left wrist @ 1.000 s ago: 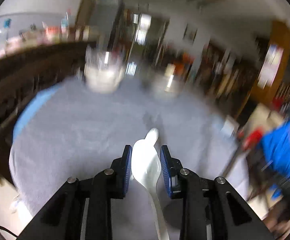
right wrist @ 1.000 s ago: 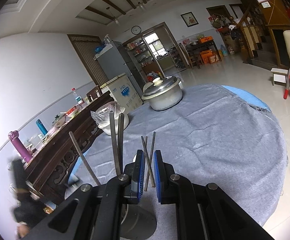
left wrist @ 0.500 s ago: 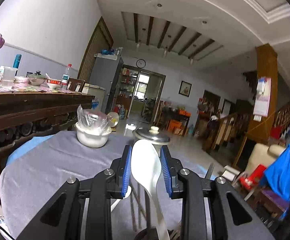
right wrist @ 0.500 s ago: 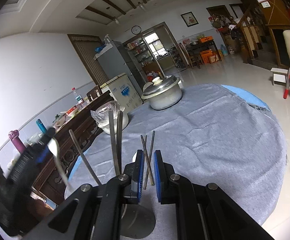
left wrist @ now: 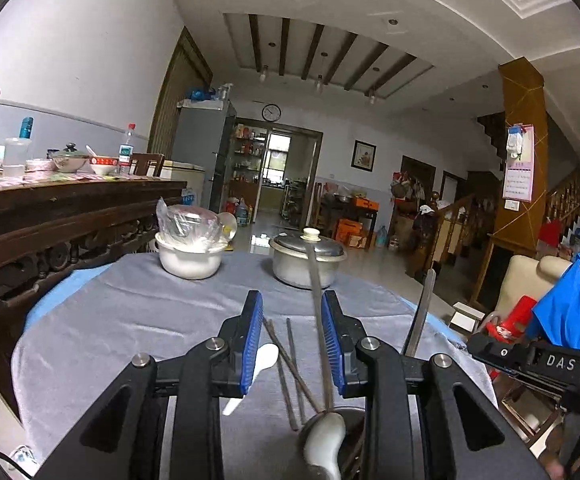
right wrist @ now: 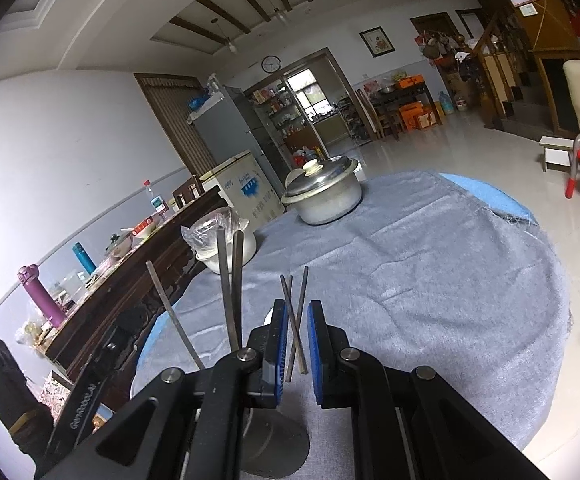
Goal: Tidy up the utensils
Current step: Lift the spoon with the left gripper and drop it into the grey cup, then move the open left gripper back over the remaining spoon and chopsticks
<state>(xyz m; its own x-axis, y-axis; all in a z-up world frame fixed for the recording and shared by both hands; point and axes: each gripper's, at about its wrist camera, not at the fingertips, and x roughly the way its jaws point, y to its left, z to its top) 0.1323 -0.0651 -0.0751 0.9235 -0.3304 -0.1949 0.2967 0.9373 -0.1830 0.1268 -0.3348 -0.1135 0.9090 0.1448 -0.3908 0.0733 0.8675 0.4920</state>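
Observation:
My left gripper (left wrist: 291,344) is open and empty above a dark round utensil holder (left wrist: 349,436). A white spoon (left wrist: 323,442) now stands in the holder, with upright metal chopsticks (left wrist: 317,320). A second white spoon (left wrist: 264,360) and two loose chopsticks (left wrist: 290,364) lie on the grey tablecloth (left wrist: 150,320) below. My right gripper (right wrist: 294,346) has its jaws a narrow gap apart with nothing gripped; the loose chopsticks (right wrist: 295,316) show between them on the cloth. The holder (right wrist: 274,446) with upright chopsticks (right wrist: 230,288) is at its lower left.
A lidded metal pot (left wrist: 307,258) and a white pot with a plastic-bagged bowl (left wrist: 190,248) stand at the table's far side. A dark wooden sideboard (left wrist: 50,216) with bottles runs along the left. The right gripper's body (left wrist: 529,360) is at right.
My left gripper swung up over the holder, opened and let go of the white spoon, which now stands in the holder. The right gripper has hardly moved.

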